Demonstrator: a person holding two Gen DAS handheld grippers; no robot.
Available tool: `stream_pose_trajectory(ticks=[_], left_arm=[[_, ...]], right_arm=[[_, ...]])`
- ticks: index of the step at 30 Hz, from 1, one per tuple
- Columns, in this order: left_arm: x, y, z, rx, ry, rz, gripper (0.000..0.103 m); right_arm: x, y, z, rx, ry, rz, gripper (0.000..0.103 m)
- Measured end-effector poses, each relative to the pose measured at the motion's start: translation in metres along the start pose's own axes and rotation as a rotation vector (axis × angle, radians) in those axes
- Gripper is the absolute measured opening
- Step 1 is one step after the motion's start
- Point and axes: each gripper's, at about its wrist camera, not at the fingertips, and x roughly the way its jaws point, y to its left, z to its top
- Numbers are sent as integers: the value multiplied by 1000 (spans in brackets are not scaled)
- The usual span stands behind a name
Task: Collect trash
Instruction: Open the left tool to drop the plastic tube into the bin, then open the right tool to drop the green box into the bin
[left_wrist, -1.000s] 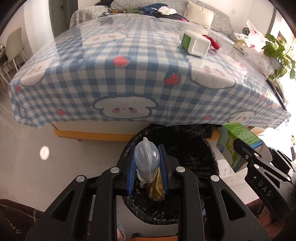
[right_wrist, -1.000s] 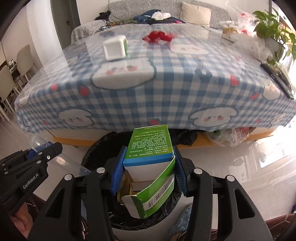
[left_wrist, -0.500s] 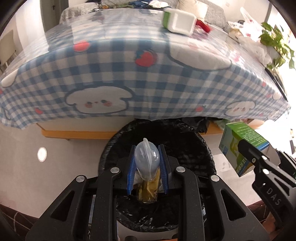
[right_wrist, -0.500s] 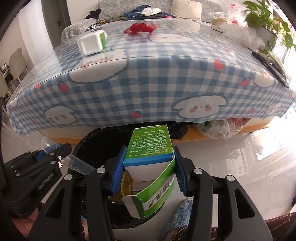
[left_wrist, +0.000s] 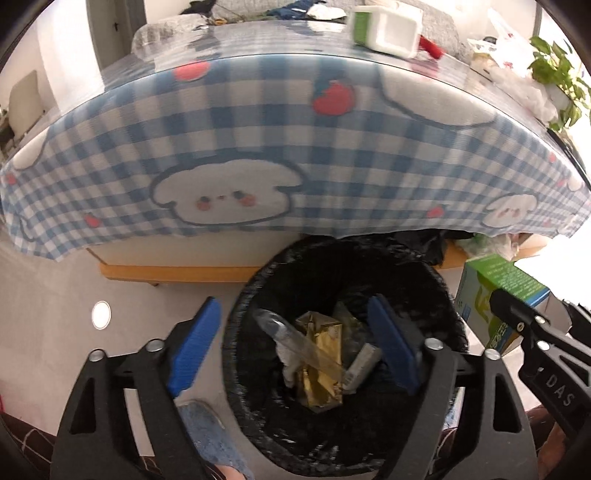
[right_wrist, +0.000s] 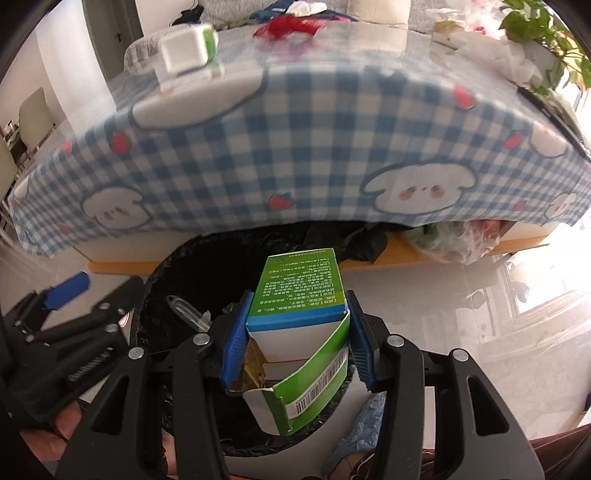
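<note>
Half a second ago the left gripper (left_wrist: 293, 345) was clamped on a clear plastic cup; now its blue pads (left_wrist: 194, 345) stand wide apart with nothing between them, and the cup (left_wrist: 291, 341) lies inside the bin (left_wrist: 439, 291), on top of a gold wrapper (left_wrist: 321, 365). The right gripper (right_wrist: 295, 336) remains closed on the green and white carton (right_wrist: 301, 291), held over the bin's black liner, as before. A second white carton (left_wrist: 388, 24) sits far back on the checked tablecloth (left_wrist: 258, 140), blurred, with something red (right_wrist: 291, 26) beside it that is hard to make out. The table edge hides the bin's far rim, and the bin's lower contents are too dark to identify.
</note>
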Motion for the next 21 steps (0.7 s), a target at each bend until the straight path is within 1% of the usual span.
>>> stream_pose_trajectory(ticks=[6, 12, 17, 19, 20, 21], left_arm=[[2, 27, -6, -29, -1, 20, 96], [3, 47, -10, -47, 6, 45, 97], [3, 59, -13, -57, 9, 61, 97], [3, 62, -12, -71, 10, 59, 97], [2, 62, -11, -76, 8, 58, 97], [2, 62, -11, -78, 6, 58, 97]], right_arm=[[19, 19, -4, -22, 34, 14, 46], [29, 37, -4, -45, 47, 30, 46], [31, 51, -1, -66, 36, 46, 46], [32, 55, -1, -76, 31, 44, 50], [32, 56, -1, -78, 27, 41, 50], [33, 57, -1, -83, 27, 30, 53]])
